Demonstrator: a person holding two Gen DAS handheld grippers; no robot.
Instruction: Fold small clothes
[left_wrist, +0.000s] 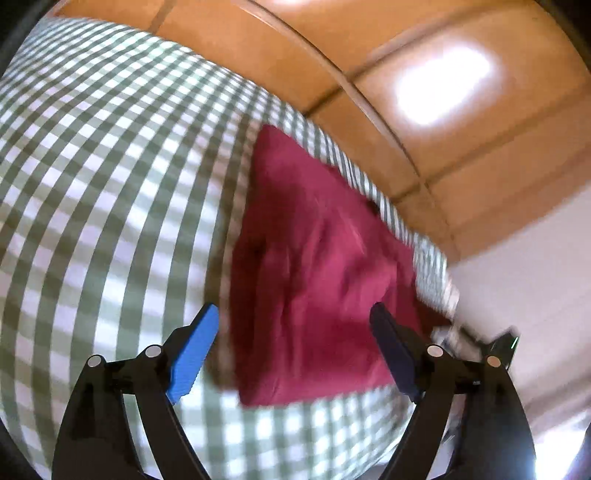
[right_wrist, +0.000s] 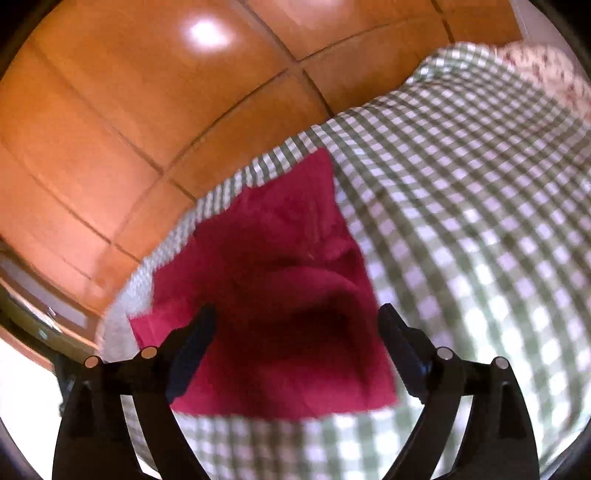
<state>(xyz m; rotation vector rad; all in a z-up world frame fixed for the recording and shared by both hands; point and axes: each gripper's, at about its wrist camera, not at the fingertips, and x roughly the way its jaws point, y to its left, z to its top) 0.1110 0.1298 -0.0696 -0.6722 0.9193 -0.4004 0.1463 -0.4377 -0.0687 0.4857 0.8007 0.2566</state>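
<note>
Red cloth (left_wrist: 317, 266) lies folded near the checked cover's (left_wrist: 110, 184) floor-side edge, and we hold left gripper (left_wrist: 295, 350) and right gripper (right_wrist: 295, 350) wide, empty, perhaps more folding left.

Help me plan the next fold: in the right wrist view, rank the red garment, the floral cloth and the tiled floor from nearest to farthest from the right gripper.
From the right gripper:
1. red garment, directly under the open jaws.
2. tiled floor, beyond the checked cover's edge, left.
3. floral cloth, far upper right corner.
</note>
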